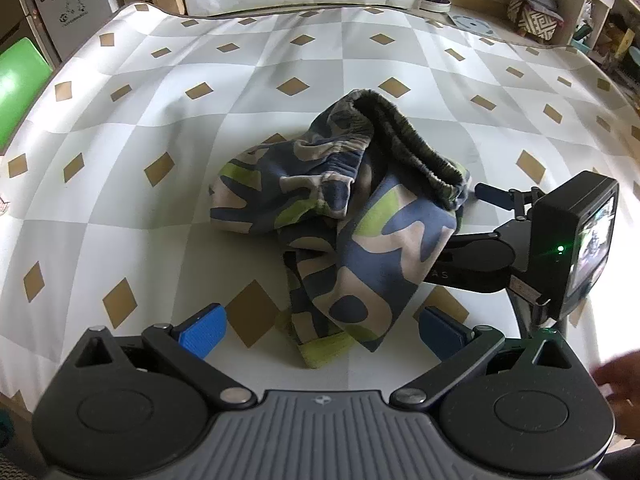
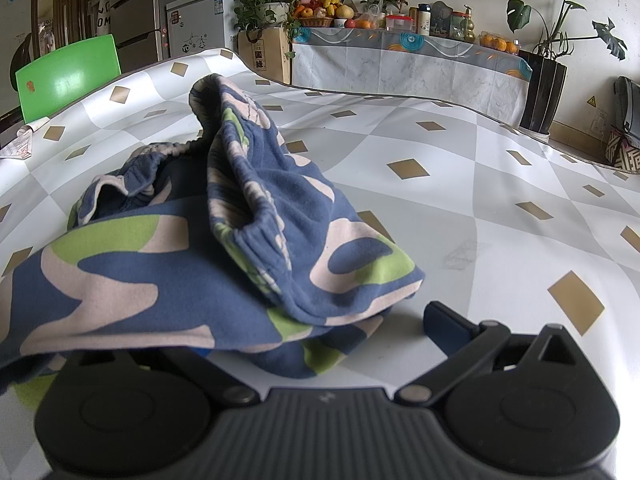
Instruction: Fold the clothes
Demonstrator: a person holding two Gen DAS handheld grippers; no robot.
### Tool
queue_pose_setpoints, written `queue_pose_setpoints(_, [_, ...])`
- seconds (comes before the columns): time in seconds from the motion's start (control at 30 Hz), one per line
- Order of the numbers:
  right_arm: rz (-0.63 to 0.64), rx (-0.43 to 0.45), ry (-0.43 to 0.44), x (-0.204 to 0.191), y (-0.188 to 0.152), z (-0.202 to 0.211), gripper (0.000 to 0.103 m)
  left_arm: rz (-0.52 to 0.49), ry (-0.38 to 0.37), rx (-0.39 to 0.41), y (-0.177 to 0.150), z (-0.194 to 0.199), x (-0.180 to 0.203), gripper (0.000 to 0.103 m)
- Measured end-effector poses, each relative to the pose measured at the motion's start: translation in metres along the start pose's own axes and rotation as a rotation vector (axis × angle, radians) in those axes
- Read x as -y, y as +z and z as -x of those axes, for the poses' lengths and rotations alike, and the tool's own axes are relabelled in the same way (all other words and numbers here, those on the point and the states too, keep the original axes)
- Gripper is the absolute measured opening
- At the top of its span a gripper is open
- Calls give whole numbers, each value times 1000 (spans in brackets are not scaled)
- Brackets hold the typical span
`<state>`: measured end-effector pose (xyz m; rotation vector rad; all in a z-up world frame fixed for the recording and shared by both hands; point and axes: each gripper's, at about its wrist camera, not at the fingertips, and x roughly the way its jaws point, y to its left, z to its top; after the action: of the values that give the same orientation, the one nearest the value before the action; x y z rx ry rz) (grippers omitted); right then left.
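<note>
Left wrist view first: the camouflage shorts [image 1: 340, 208] lie crumpled in a heap on the checked tablecloth [image 1: 160, 100], grey waistband [image 1: 412, 140] turned up on the far side. The left gripper [image 1: 320, 330] sits just short of the heap, fingers spread wide, a green hem of the shorts lying between them, nothing pinched. The right gripper [image 1: 476, 216] comes in from the right of the shorts, its tips against the cloth, and whether it grips I cannot tell. Over to the right wrist view: the shorts [image 2: 224, 240] drape over the right gripper's [image 2: 320, 340] left finger, hiding it; the right finger [image 2: 448, 330] stands bare on the tablecloth [image 2: 480, 160], beside the heap. A green chair [image 2: 68, 76] stands beyond the shorts.
</note>
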<state>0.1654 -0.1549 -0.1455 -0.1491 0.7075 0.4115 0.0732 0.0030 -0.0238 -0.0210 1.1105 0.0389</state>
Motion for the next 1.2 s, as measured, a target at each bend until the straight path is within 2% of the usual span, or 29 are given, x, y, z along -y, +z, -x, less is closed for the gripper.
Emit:
queue_pose_setpoints(0.13, [0,0,0,0,0,0,103,9,-13,-26,-1,-5,1,103])
queue_pose_setpoints(0.63, [0,0,-1,0,0,0,103,-22,-13,-44,-3,-14,13,103])
queue_pose_setpoints(0.93, [-41,-4,-44,-5,-17,20,103,-38,-15,-39,-3,-14,16,103])
queue_pose_setpoints(1.2, [-88,-141,-91,-7,-16,38,103,-49,-21,-25,-2,-11,19,103])
